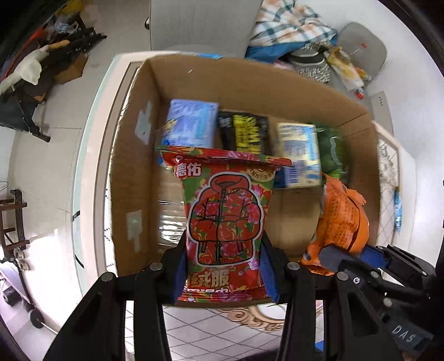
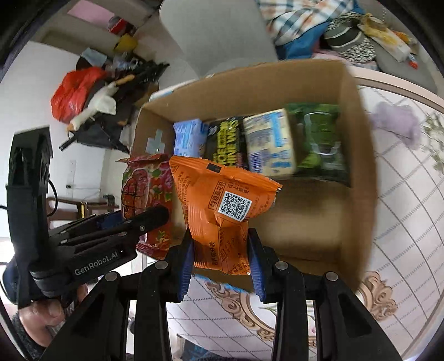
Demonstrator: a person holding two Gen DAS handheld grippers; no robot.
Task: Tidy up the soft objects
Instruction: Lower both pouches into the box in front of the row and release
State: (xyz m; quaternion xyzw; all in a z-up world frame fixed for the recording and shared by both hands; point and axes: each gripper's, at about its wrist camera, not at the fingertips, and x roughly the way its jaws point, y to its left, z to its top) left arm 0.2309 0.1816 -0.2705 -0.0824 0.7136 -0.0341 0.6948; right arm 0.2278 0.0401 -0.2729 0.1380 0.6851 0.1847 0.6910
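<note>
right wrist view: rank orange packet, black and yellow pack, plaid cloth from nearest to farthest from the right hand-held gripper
1. orange packet, clamped in the right hand-held gripper.
2. black and yellow pack, in the back row of the cardboard box.
3. plaid cloth, behind the box, top of view.

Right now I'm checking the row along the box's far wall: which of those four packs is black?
The black pack with yellow lettering, second from the left, between the light blue pack and the white-and-blue pack; the green pack ends the row.

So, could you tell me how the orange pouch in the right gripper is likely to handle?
The orange pouch looks puffy and creased, so probably soft and light. Its glossy film may slip between the right gripper's pads. Pinched low, its top may flop.
</note>
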